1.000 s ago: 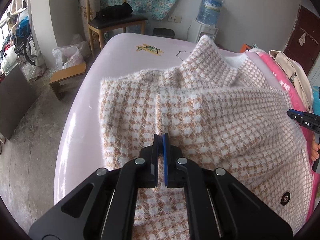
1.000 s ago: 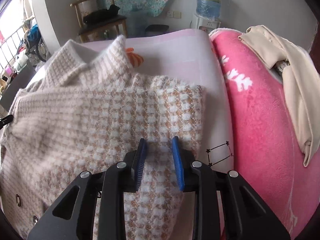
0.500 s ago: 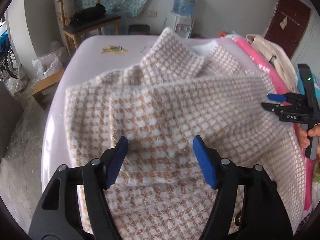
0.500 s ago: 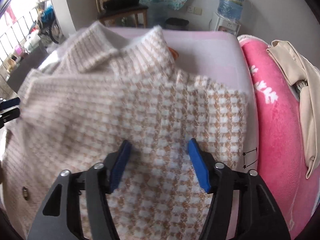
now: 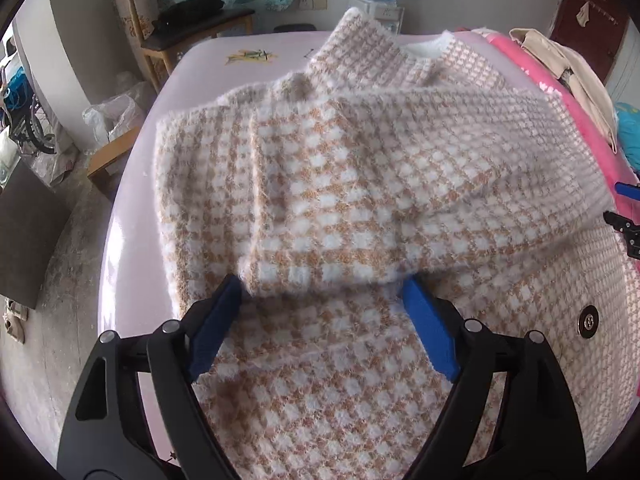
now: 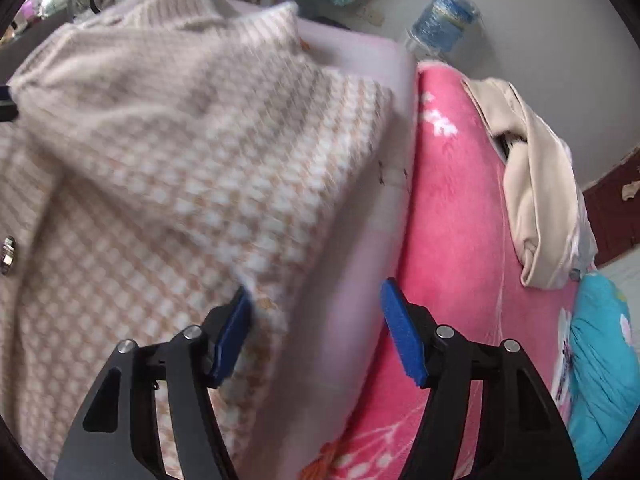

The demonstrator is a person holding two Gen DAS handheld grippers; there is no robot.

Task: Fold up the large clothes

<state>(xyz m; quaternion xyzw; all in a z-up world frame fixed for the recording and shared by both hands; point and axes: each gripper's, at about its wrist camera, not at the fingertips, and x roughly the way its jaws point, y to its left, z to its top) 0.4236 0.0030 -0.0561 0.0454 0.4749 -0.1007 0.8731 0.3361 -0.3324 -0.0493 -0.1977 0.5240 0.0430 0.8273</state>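
Fuzzy tan-and-white checked coat (image 5: pixel 360 184), sleeves folded across its body, lies on pale pink bed (image 5: pixel 132 208). Left tongs (image 5: pixel 320 300) just widened, released; right tongs (image 6: pixel 316 300) narrowing slightly, released.

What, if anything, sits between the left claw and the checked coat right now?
Nothing visible. The left claw stands open directly over the checked coat, its jaws having just opened, with the folded sleeve's cuff lying loose between its tips.
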